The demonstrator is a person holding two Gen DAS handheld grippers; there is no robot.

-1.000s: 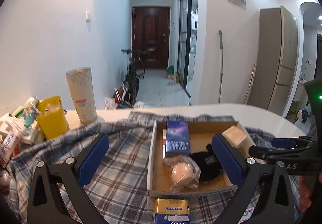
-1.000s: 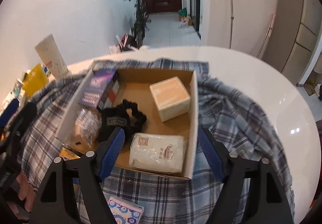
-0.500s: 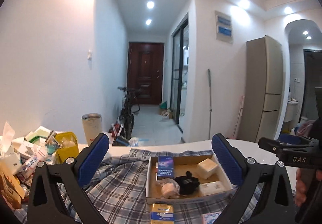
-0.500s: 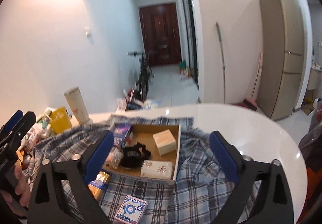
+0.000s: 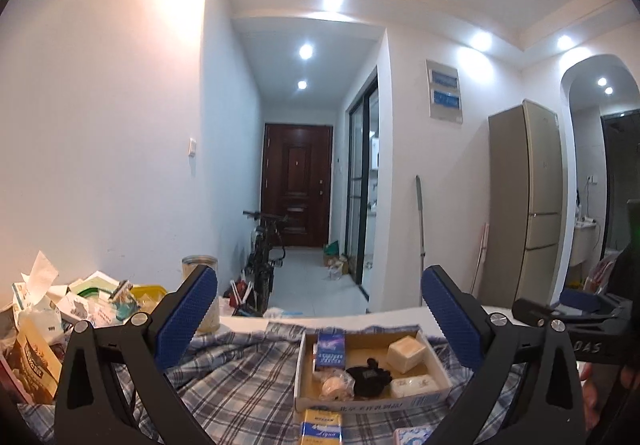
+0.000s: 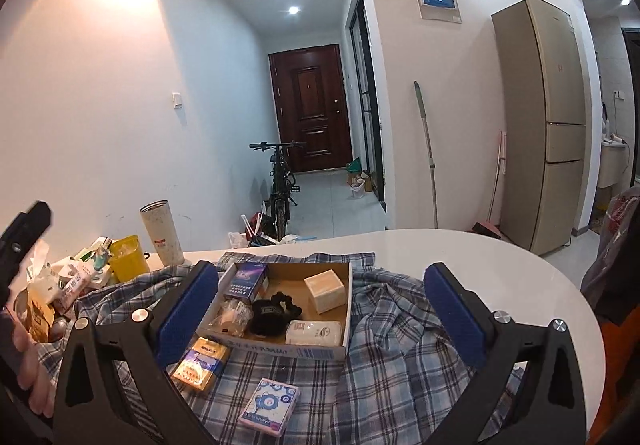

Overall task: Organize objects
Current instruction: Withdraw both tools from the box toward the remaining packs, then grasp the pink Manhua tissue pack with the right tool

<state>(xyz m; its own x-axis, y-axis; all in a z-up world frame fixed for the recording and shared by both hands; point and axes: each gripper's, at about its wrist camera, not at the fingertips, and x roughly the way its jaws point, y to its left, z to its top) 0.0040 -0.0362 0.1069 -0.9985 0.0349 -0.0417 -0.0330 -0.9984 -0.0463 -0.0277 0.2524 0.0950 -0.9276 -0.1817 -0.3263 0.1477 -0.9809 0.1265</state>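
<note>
1. The left gripper (image 5: 319, 319) is hovering with its blue-padded fingers spread wide, gripping nothing; it is sitting above the near-left side of the cardboard box (image 5: 370, 401).
2. The right gripper (image 6: 321, 315) is likewise gaping wide and carrying nothing, hanging over the near edge of the cardboard box (image 6: 280, 349).
3. The cardboard box is lying on a plaid shirt (image 6: 380, 373) that is covering part of the white table (image 6: 500, 269).
4. Inside the box, a blue carton (image 6: 246, 282) is resting in the far-left corner, and a tan cube (image 6: 325, 289) is sitting toward the far-right side.
5. A black hair scrunchie (image 6: 274, 312) is lying in the middle of the box, touching a clear-wrapped round item (image 6: 230, 319) at the near-left.
6. A white packet (image 6: 316, 332) is lying in the box's near-right corner, against the front wall.
7. Outside the box, a gold carton (image 6: 201, 361) is lying just beside the near-left corner, partly hidden behind the right gripper's finger.
8. A white-and-blue card pack (image 6: 270, 407) is lying on the shirt, near the front of the box but apart from it.
9. Left of the box, a tall tumbler (image 6: 162, 233) is standing upright beside a yellow container (image 6: 127, 265), with a heap of packets (image 6: 60, 285) further left.
</note>
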